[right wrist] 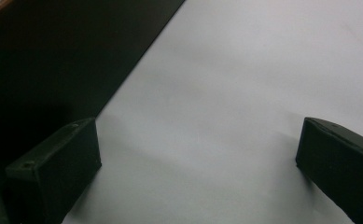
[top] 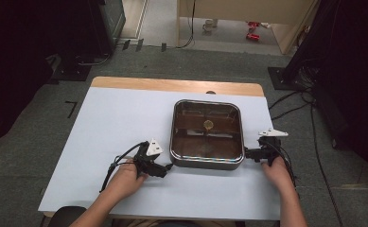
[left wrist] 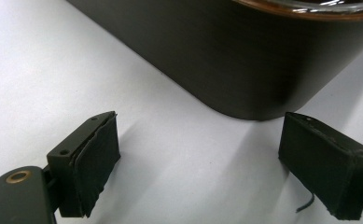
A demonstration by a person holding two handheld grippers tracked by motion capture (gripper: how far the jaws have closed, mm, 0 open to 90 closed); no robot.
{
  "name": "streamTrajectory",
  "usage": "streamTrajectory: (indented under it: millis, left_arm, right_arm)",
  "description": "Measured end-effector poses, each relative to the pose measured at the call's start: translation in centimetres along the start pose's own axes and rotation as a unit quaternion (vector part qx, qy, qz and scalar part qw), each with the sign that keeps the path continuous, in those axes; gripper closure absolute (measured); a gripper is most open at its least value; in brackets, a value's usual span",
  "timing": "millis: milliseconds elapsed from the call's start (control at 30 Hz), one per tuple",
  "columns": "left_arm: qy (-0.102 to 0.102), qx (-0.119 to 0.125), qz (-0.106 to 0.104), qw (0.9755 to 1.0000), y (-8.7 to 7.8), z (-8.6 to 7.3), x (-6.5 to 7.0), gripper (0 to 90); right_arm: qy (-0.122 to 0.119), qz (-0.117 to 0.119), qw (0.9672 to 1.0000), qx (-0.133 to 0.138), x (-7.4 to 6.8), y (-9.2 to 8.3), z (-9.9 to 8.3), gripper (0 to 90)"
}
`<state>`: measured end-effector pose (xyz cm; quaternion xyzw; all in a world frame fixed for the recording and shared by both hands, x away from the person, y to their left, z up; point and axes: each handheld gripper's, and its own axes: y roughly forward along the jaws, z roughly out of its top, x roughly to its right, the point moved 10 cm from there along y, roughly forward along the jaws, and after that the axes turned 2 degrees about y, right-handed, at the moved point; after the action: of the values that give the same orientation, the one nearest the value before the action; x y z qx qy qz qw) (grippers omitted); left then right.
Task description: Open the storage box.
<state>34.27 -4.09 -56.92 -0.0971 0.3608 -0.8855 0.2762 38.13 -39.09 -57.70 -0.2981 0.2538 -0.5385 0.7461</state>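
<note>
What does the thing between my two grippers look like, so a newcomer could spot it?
Start at the white-topped table. Right of its middle sits a square dark pan with rounded corners and a glass lid. A small round knob at the lid's centre marks it; nothing else stands on the table.

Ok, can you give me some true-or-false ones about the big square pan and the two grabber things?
1. The square pan sits on the white table. True.
2. The left gripper is squeezing the pan's corner. False: its jaws stand open with bare table between them, and the pan's corner lies just ahead of them.
3. The pan has a glass lid on top with a small round knob in the middle. True.
4. The right gripper holds the lid's knob. False: its jaws are open over the table, beside the pan's dark wall.
5. Both grippers are on the same side of the pan. False: one is at each near corner.
</note>
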Motion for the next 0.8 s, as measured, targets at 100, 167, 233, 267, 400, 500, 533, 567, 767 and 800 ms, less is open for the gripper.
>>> streamTrajectory:
  millis: [100, 167, 233, 267, 400, 500, 533, 567, 767, 800]
  left_arm:
    - [0.001, 0.0, 0.0, 1.0, 0.0, 0.0, 0.0, 12.0]
    - [0.001, 0.0, 0.0, 1.0, 0.0, 0.0, -0.01, 12.0]
    - [0.001, -0.001, 0.0, 1.0, 0.0, 0.0, -0.01, 12.0]
    - [0.0, 0.0, 0.0, 1.0, 0.01, 0.01, 0.01, 12.0]
    - [0.001, -0.002, 0.004, 1.0, 0.09, 0.05, -0.03, 11.0]
    - [-0.001, -0.004, 0.007, 1.0, 0.12, 0.04, -0.08, 9.0]
    - [-0.002, -0.004, 0.007, 1.0, 0.12, 0.05, -0.08, 9.0]
    - [-0.003, -0.004, 0.007, 1.0, 0.13, 0.06, -0.07, 9.0]
    - [-0.004, -0.008, 0.007, 0.9999, 0.16, 0.08, -0.07, 8.9]
    - [-0.004, -0.007, 0.007, 0.9999, 0.17, 0.08, -0.07, 8.8]
  right_arm:
    - [0.0, 0.0, 1.0, 0.0, 0.0, 0.0, 0.0, 0.0]
    - [0.0, 0.0, 1.0, 0.0, 0.0, 0.0, 0.0, 0.0]
    - [0.0, -0.001, 1.0, 0.0, 0.0, -0.01, 0.0, 0.0]
    - [0.0, -0.001, 1.0, 0.0, 0.0, -0.01, 0.0, 0.0]
    - [-0.001, -0.001, 1.0, 0.0, 0.0, -0.01, 0.0, 0.0]
    - [-0.001, -0.001, 1.0, 0.001, 0.0, -0.01, 0.0, 0.0]
    - [-0.001, -0.001, 1.0, 0.001, 0.0, -0.01, 0.0, 0.0]
    - [-0.001, -0.001, 1.0, 0.001, 0.0, -0.01, -0.01, 0.0]
    - [-0.001, -0.001, 1.0, 0.001, 0.0, -0.01, -0.01, 0.0]
    - [-0.001, -0.001, 1.0, 0.001, 0.0, -0.01, 0.0, 0.0]
